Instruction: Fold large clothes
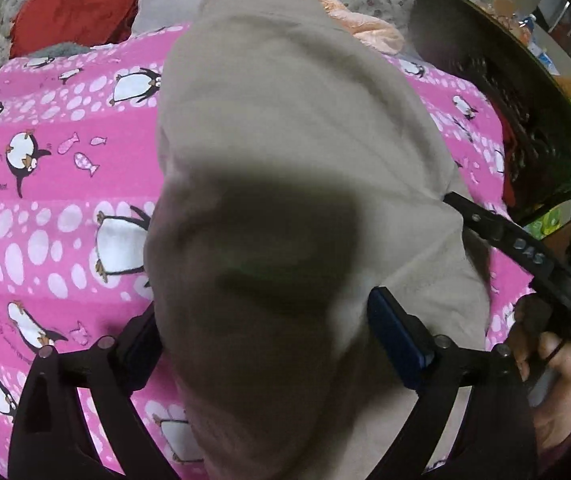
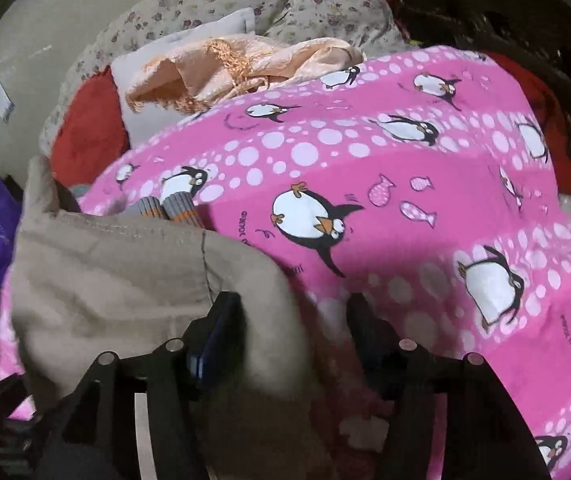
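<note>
Pink penguin-print blanket [image 1: 65, 184] covered most of the work surface in both wrist views, spread fairly flat. On it lay the beige garment [image 1: 285, 152], the task item, running as a long strip away from the left camera toward the pile at the far edge; its near end bulged up between the left gripper's fingers and was blurred and in shadow there. In the right view the same beige garment [image 2: 125, 280] sat at the lower left of the blanket, with a stitched hem and seam visible along its upper edge. Far pile: floral-print bedding [image 2: 213, 4], a red cloth [image 2: 93, 128], a peach fabric with fringe [image 2: 237, 68], a white pillow [image 2: 165, 52]. A dark basket [image 1: 497, 92] stood past the blanket on the right of the left view. A grey ribbed cuff with orange bands [image 2: 169, 210] showed just beyond the garment's hem. Left gripper [image 1: 269, 320]: jaws spread wide, the beige bulk filling the gap and touching both blue pads; no pinch seen. Right gripper [image 2: 293, 320]: jaws apart, left pad against the garment's folded edge, right finger over the blanket; cloth lay between them, not clamped.
</note>
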The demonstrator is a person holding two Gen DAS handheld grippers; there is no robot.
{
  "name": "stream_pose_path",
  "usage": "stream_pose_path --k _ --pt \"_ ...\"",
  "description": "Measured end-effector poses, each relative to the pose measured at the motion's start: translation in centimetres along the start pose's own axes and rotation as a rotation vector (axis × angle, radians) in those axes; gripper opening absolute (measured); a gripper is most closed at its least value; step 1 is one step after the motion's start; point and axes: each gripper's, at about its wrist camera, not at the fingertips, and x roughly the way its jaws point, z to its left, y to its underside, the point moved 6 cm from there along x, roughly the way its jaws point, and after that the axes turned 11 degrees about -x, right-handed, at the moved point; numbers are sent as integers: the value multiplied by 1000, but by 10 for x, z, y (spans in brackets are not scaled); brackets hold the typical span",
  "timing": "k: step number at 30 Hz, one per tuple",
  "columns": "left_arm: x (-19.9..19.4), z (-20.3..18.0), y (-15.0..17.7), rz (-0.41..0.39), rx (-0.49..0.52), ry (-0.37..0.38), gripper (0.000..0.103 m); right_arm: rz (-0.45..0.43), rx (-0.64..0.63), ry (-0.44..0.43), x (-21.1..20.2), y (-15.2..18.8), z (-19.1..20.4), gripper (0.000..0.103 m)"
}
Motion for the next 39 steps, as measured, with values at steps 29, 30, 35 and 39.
stream_pose_path --k 29,30,35,39 --pt "-41 28 50 123 -105 422 36 66 -119 -557 -49 52 69 29" --pt "-53 31 50 115 -94 423 35 61 -129 -564 -58 52 74 27" --pt "-125 64 67 91 -68 430 35 47 -183 -647 -113 73 122 27" --pt "-155 96 109 90 -35 353 35 51 -192 -724 -136 104 165 27"
